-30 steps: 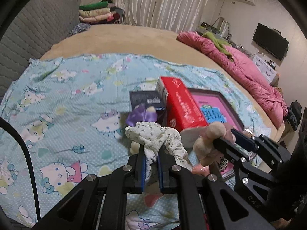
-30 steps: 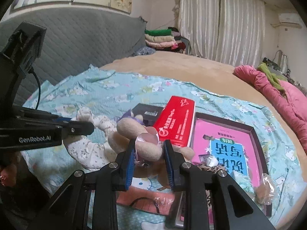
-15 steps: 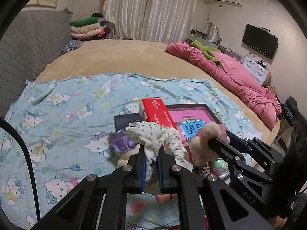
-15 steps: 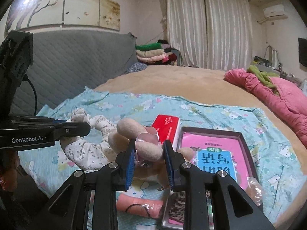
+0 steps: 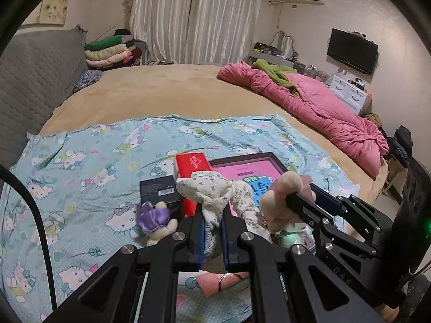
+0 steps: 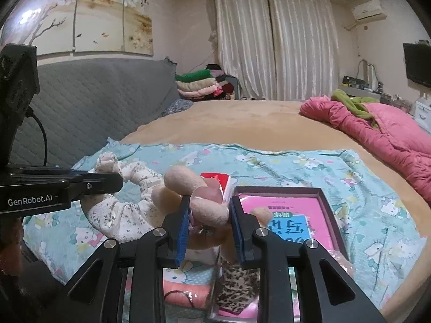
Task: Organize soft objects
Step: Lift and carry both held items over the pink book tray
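The left gripper (image 5: pixel 212 223) is pinching a floral-print cloth doll (image 5: pixel 215 191) between its blue-padded jaws, which are pressing in on a narrow limb of it; the doll is hanging in the air above the bed, its long axis running roughly left to right in the left wrist view, with the bulk of its body draping down toward the right. In the right wrist view the same doll (image 6: pixel 126 210) is stretching from the side of the left gripper (image 6: pixel 105 181), whose casing is reading "GenRobot.AI", down toward the centre. The right gripper (image 6: pixel 208 212) is clamping a beige and pink plush toy (image 6: pixel 207 207), its jaws closing on a sausage-shaped limb that is lying crosswise between them, and the toy is hanging just beside the doll, possibly touching it, though the fisheye is making that hard to judge. Below, a red box (image 5: pixel 190 167) is standing upright with white writing too small to read, a black box (image 5: pixel 159 191) is lying just beside it, and a dark-rimmed tray (image 6: pixel 331 210) is holding a pink booklet (image 6: pixel 285 215) with Chinese characters on a blue panel, seen upside down. A purple-dressed small doll (image 5: pixel 155 218) is lying on the Hello Kitty sheet (image 5: pixel 89 161).
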Demonstrator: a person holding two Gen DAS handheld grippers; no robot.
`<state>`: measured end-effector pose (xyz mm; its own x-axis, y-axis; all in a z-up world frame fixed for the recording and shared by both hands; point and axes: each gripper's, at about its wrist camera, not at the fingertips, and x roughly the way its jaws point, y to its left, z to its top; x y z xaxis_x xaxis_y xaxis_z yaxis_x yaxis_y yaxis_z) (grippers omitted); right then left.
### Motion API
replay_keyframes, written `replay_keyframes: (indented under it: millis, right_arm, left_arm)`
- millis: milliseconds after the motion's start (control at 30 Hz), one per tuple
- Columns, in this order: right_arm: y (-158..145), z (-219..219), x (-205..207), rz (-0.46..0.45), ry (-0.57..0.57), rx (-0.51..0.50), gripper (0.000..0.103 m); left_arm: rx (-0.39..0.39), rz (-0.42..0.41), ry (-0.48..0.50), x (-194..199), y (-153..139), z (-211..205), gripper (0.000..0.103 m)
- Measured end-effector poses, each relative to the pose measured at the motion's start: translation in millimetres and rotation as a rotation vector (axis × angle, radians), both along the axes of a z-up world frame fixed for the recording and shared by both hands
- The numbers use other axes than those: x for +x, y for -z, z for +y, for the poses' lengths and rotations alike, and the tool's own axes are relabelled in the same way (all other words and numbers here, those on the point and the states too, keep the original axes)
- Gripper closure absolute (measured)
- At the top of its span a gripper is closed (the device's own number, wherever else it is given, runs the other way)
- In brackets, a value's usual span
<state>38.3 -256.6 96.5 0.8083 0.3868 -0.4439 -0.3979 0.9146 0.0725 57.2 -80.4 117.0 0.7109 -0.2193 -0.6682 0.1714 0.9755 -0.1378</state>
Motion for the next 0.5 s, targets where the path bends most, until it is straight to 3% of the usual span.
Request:
replay_keyframes:
  millis: [500]
  right_arm:
    - [-7,-55,7,-0.003,0.132,0.065,0.074]
  left_arm:
    - [0.027,-0.018,0.101,16,-10,-57,0.093]
